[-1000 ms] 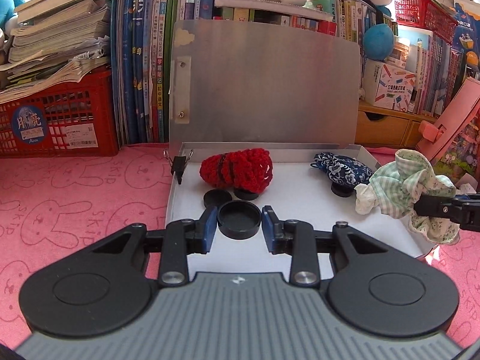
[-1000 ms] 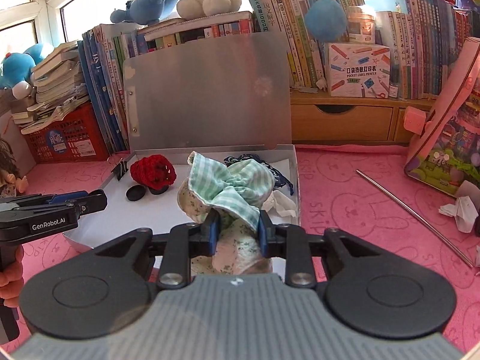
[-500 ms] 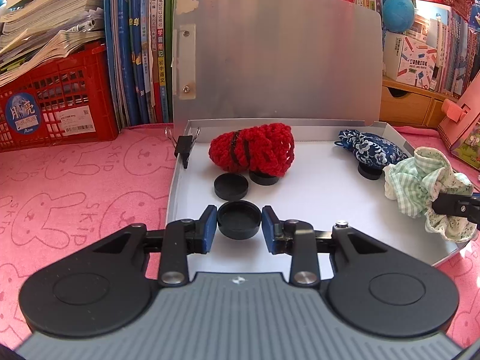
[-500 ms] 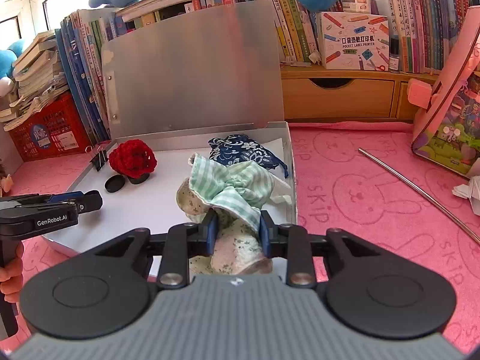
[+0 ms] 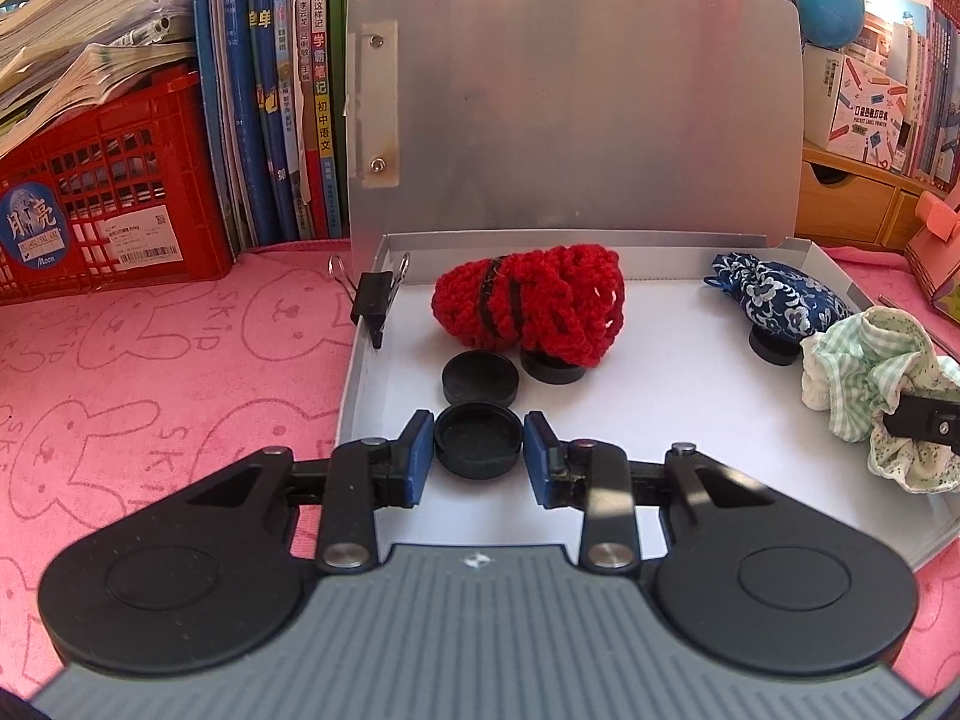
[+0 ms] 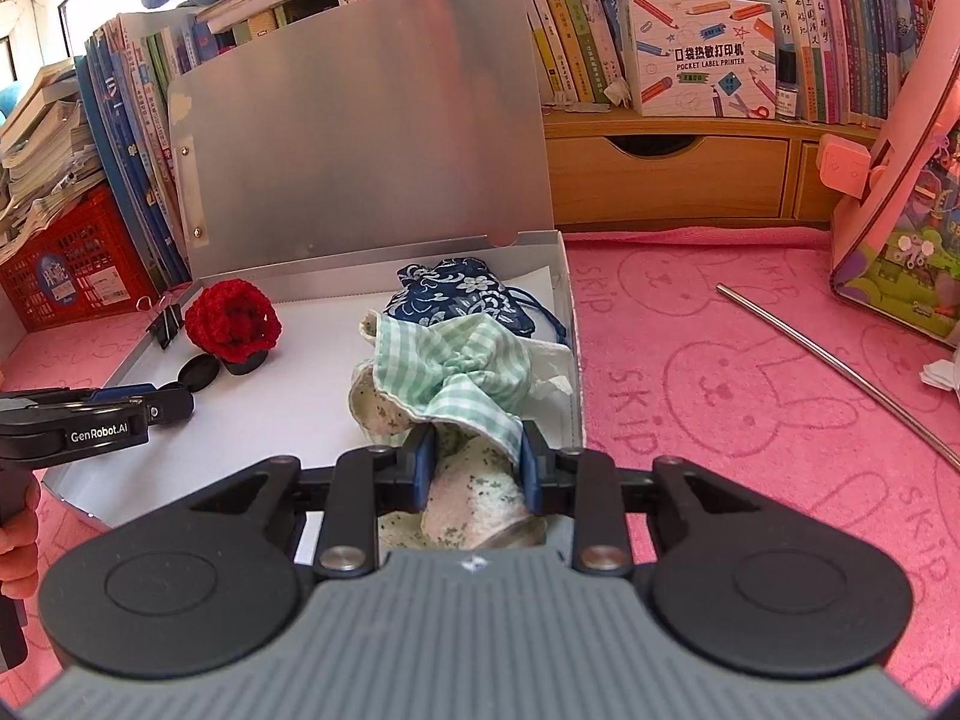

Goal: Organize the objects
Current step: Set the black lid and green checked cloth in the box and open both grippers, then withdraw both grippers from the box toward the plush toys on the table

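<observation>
Both hand-held grippers lowered toward box (image 5: 600, 372): left (image 5: 478, 450) clamps black cap (image 5: 478, 441), right (image 6: 474, 468) clamps scrunchie (image 6: 456, 372).

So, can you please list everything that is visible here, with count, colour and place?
Flat silver box with raised lid: one, on the pink cloth.
Red crocheted pouch: one, back left in the box.
Black round discs: four seen; one in the left claw, one just behind it, one under the red pouch, one under the blue pouch.
Blue flowered cloth pouch: one, back right in the box.
Green checked cloth pouch: one, front right, in the right claw.
Black binder clip: one, on the box's left wall.
Metal rod: one, silver, on the cloth at right.
Red plastic crate: one, far left.
Books: many, behind.
Left claw: shut on the disc.
Right claw: shut on the checked pouch.
</observation>
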A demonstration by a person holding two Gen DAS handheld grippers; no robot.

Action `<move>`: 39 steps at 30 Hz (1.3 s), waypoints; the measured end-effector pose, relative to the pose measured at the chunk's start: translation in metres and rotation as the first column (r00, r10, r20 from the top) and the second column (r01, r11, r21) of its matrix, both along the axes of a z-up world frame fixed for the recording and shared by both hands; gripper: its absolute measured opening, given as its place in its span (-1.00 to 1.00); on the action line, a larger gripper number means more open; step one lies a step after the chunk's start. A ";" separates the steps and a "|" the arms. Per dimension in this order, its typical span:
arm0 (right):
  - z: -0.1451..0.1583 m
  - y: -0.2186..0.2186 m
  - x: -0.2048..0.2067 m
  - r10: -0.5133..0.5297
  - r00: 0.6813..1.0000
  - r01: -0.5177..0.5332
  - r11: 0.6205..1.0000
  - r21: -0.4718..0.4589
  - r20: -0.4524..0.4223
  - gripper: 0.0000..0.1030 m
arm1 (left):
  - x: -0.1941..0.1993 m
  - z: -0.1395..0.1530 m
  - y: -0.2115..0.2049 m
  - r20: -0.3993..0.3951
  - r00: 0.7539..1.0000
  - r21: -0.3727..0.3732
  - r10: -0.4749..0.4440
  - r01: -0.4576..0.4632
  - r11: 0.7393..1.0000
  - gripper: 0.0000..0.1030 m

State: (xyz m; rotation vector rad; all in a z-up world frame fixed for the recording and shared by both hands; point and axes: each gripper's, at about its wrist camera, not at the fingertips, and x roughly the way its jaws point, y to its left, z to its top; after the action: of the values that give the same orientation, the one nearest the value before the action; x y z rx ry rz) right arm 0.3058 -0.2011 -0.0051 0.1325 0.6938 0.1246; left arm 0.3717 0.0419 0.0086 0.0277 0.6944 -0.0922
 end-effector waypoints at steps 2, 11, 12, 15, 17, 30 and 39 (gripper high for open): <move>-0.001 0.000 0.001 0.001 1.000 -0.001 1.000 0.000 0.000 -0.34 | 0.002 -0.001 -0.001 0.005 1.000 0.013 0.001 -0.002 1.000 -0.27; -0.001 0.000 0.000 0.009 1.000 -0.009 1.000 0.008 0.019 0.25 | -0.003 0.005 -0.004 0.038 0.999 0.032 0.018 -0.019 0.999 0.15; 0.000 -0.001 -0.002 0.012 1.000 -0.013 1.000 0.010 0.023 0.32 | -0.006 0.007 -0.005 0.051 0.999 0.036 0.012 -0.014 0.999 0.25; 0.004 0.002 -0.007 0.028 0.999 -0.028 1.000 -0.001 0.038 0.48 | -0.013 0.015 -0.008 0.075 0.997 0.044 -0.005 0.001 0.999 0.55; 0.007 0.003 -0.011 0.030 0.998 -0.030 1.000 -0.006 0.050 0.63 | -0.017 0.019 -0.010 0.082 0.997 0.049 -0.010 0.006 0.999 0.65; 0.037 0.002 -0.063 0.098 0.983 -0.100 0.995 0.005 0.154 0.96 | -0.075 0.045 -0.002 0.123 0.991 0.007 -0.047 0.047 0.999 0.70; 0.044 0.011 -0.119 0.189 0.961 -0.188 0.982 -0.022 0.201 0.99 | -0.144 0.051 -0.016 0.134 0.982 0.002 -0.134 0.135 0.991 0.70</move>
State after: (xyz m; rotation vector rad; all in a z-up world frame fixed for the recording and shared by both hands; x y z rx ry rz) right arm 0.1864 -0.1899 0.0385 0.0493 0.5020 0.3161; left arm 0.2273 0.0262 0.0597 0.0737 0.5580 -0.2205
